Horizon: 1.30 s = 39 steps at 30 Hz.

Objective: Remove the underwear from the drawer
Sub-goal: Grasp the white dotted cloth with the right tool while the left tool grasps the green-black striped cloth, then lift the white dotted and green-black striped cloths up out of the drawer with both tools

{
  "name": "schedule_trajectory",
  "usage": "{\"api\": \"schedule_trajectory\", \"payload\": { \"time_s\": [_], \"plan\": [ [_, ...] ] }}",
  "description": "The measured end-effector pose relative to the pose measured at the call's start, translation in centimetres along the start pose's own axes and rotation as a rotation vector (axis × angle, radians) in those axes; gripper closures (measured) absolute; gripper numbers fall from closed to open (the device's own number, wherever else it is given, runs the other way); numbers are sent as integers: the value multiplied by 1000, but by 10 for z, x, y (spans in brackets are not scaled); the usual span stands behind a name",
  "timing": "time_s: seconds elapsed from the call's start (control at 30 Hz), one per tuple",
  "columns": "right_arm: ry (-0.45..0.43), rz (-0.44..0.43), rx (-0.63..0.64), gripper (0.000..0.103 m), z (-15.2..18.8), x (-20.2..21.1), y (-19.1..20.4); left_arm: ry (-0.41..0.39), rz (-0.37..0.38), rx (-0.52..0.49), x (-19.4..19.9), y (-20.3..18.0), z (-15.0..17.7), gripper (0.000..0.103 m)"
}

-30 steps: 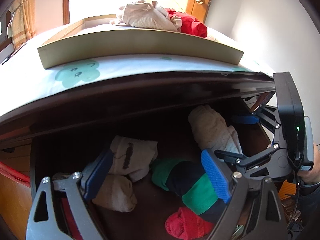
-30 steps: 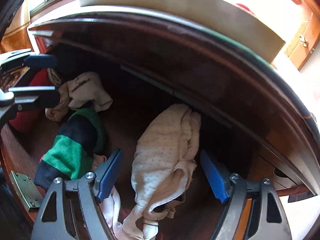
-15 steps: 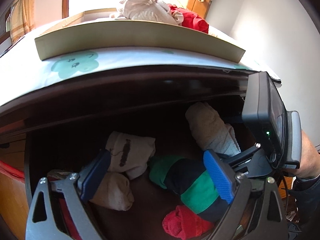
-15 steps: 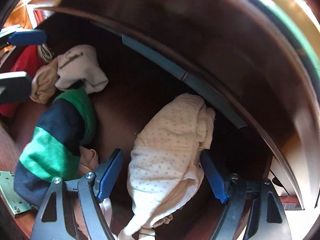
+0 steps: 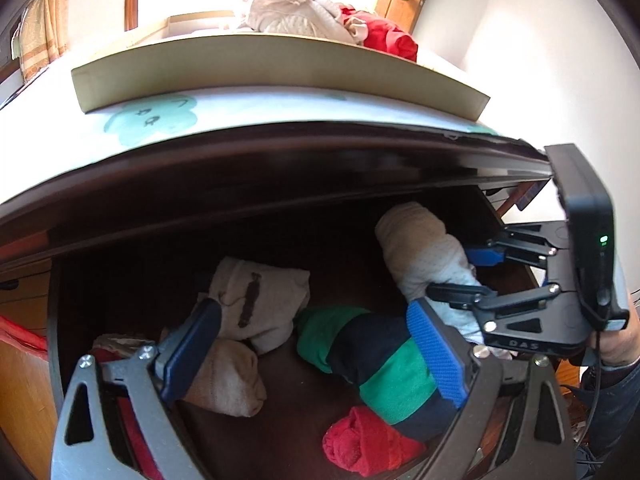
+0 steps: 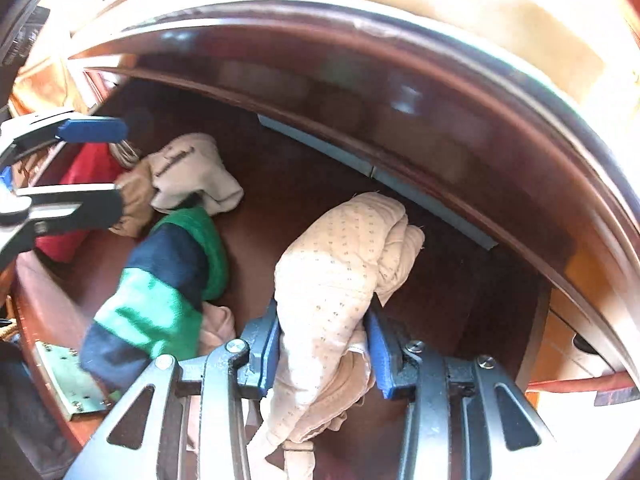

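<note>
Jaws of right gripper (image 6: 322, 344) have just closed on the dotted cream underwear (image 6: 344, 264) in the drawer (image 6: 280, 184), at 6 o'clock; its lower end is cut off. Left gripper (image 5: 320, 356) gapes empty above the striped garment (image 5: 380, 356).

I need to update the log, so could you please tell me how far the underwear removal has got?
Done: several garments already lie in the shallow box on top of the dresser. In hand: the right gripper has just been closing its jaws, which now pinch the cream dotted underwear, not yet lifted out of the drawer. Left: the green and navy striped piece, red piece and beige ones remain; the left gripper hovers open.
</note>
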State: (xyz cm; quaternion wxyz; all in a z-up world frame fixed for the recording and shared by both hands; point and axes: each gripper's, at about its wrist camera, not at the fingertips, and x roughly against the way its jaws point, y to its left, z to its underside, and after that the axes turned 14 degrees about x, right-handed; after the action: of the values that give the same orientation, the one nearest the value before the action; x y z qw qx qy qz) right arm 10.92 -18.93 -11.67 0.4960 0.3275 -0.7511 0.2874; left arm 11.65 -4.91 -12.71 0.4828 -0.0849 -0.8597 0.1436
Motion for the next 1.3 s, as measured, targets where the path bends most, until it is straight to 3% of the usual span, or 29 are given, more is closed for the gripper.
{"api": "schedule_trajectory", "payload": {
  "time_s": [0.13,0.27,1.03,1.17,1.3],
  "plan": [
    [-63,-32,-59,62,8,16,-1,66,1,20,-8,-5,3,7],
    [-98,-41,-99,62,13,21,-6,84,7,46,-11,-8,8,7],
    [-166,-52,-168,62,23,25,-10,403,50,185,-77,-18,12,12],
    [-166,-58,-170,62,24,26,-11,446,80,215,-94,-20,12,25],
    [-158,-52,-168,62,23,27,-11,469,129,225,-99,-19,19,59]
  ]
}}
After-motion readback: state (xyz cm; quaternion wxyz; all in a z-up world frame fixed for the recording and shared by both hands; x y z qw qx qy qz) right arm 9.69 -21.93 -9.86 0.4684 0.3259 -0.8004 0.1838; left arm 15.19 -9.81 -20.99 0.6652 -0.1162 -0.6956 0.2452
